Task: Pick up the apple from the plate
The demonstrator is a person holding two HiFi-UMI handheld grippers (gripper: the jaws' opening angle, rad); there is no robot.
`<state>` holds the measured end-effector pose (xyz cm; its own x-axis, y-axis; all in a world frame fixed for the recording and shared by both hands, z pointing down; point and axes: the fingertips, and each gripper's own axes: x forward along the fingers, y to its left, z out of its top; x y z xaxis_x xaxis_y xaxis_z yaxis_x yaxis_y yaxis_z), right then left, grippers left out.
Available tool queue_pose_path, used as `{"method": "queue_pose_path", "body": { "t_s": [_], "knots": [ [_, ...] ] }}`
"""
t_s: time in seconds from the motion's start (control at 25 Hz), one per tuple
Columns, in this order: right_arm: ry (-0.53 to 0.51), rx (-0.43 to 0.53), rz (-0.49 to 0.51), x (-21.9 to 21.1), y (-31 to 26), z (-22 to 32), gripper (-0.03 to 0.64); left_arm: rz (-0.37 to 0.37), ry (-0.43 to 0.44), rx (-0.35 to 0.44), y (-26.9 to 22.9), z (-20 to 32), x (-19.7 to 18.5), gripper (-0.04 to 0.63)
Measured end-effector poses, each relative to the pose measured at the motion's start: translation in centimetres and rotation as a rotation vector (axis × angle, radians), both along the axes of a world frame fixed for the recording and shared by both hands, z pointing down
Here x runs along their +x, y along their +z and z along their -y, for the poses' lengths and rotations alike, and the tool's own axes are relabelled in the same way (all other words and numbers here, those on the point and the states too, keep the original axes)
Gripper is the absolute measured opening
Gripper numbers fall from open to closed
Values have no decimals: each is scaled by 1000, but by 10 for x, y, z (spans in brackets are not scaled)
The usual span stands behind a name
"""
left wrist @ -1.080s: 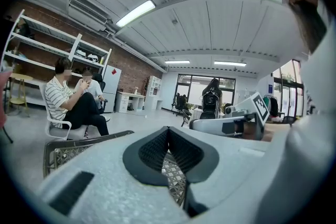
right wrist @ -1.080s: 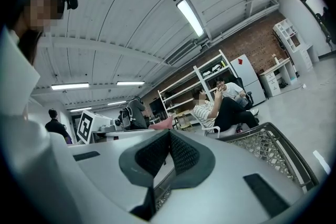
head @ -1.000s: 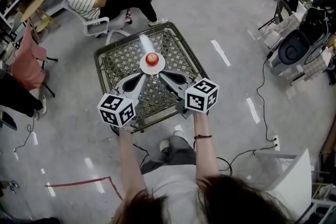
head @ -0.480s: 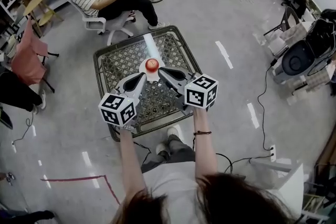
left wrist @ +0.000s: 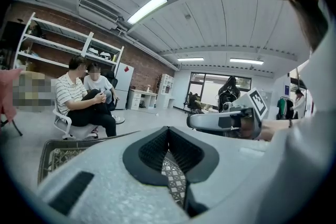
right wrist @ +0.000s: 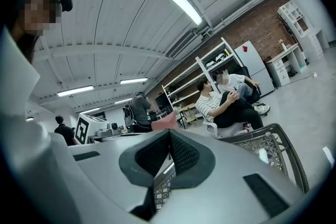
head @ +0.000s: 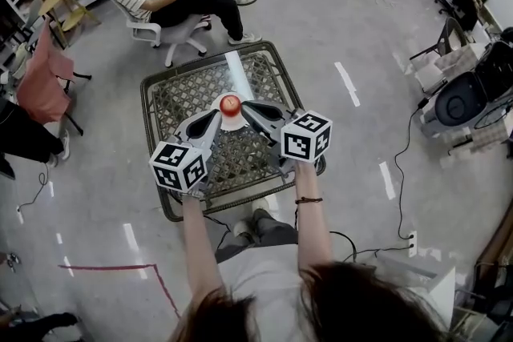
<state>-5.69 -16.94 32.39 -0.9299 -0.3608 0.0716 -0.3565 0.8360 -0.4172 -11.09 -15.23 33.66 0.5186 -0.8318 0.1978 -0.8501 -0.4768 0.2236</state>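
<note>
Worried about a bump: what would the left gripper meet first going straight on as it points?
Probably the near rim of the plate, with the apple just beyond; how high the left gripper rides is unclear.

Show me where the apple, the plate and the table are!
apple [head: 230, 102]: head view, on its red top.
plate [head: 232, 123]: head view, on the white rim nearest the person.
table [head: 183, 94]: head view, on the bare lattice top, left of the plate.
</note>
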Motion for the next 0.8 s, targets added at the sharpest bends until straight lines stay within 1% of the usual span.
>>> {"method": "queue_pose_path", "body": {
  "t_s": [0.36, 0.6, 0.8],
  "knots": [
    [-33, -38, -18, -10, 22, 12, 9, -17, -68, -22, 20, 9, -11, 11],
    [-33, -65, -25, -15, 36, 17, 9, 6, -84, -62, 39, 13, -13, 11],
    [-1, -103, -13, -20, 54, 34, 9, 22, -92, -104, 64, 27, -18, 11]
  ]
}}
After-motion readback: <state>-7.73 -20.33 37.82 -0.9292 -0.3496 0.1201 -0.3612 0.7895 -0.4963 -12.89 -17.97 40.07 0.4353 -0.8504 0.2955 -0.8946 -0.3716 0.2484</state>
